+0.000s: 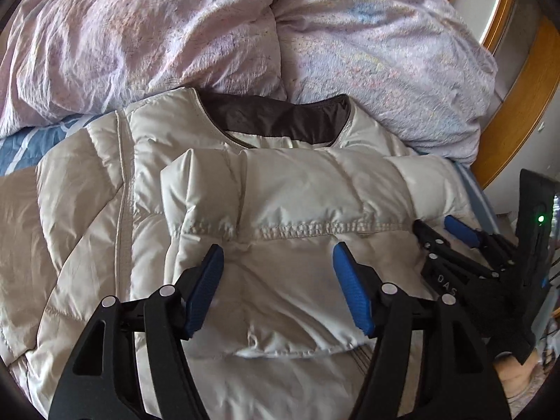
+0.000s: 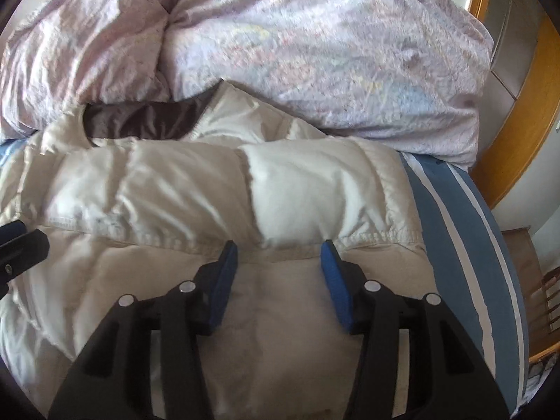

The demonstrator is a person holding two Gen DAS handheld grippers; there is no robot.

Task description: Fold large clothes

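Note:
A cream quilted puffer jacket (image 1: 280, 189) with a dark brown lining at the collar (image 1: 280, 119) lies on the bed, a padded part folded across its middle. My left gripper (image 1: 278, 253) is open just above the folded part near its stitched seam, holding nothing. My right gripper (image 2: 278, 248) is open over the same jacket (image 2: 175, 182) near its right edge, holding nothing. The right gripper also shows at the right of the left wrist view (image 1: 451, 231).
A crumpled pink duvet (image 1: 210, 28) is heaped behind the jacket. A blue and white striped sheet (image 2: 465, 231) covers the bed to the right. A wooden bed frame (image 1: 518, 105) runs along the right. A wooden chair (image 2: 546, 294) stands beyond the bed's edge.

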